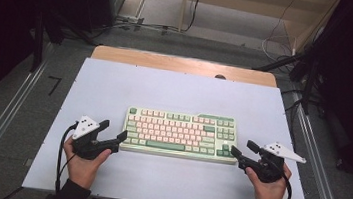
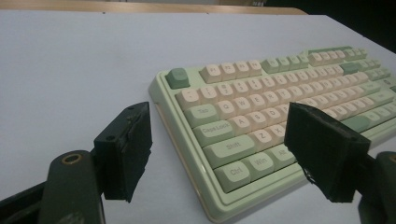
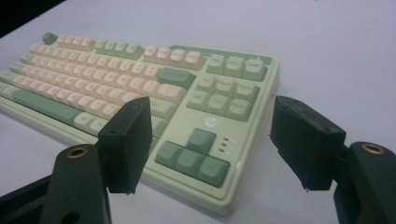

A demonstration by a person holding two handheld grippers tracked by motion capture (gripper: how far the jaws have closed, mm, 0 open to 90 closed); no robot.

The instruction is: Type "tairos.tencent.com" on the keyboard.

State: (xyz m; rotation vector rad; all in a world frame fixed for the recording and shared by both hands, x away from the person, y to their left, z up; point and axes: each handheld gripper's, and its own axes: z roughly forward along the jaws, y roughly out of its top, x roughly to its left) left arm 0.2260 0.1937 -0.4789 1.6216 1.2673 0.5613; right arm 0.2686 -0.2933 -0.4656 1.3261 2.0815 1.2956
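Pale green mechanical keyboard with cream and darker green keycaps [image 1: 180, 134] lies flat mid-table on the white table sheet [image 1: 115, 87], long edge facing me. My left gripper [image 1: 112, 131] sits just off its left short end, jaws spread wide, holding nothing. In the left gripper view the near-left corner of the keyboard [image 2: 243, 140], the Ctrl/Shift end, falls between my two black jaws but is not touched. My right gripper [image 1: 244, 150] mirrors it at the right short end, also spread and empty. The right gripper view shows the arrow-key corner of the keyboard [image 3: 187, 121] framed between the jaws, still apart from them.

Step, as I judge it: approach and line-up for a two-handed grasp, nothing lifted yet. Both ends are bracketed.

Next move calls for pushing each gripper forward so the case edge sits between the jaws, then closing both together. Watch for pinching keycaps instead of the case, and for uneven closing that would skew the board.
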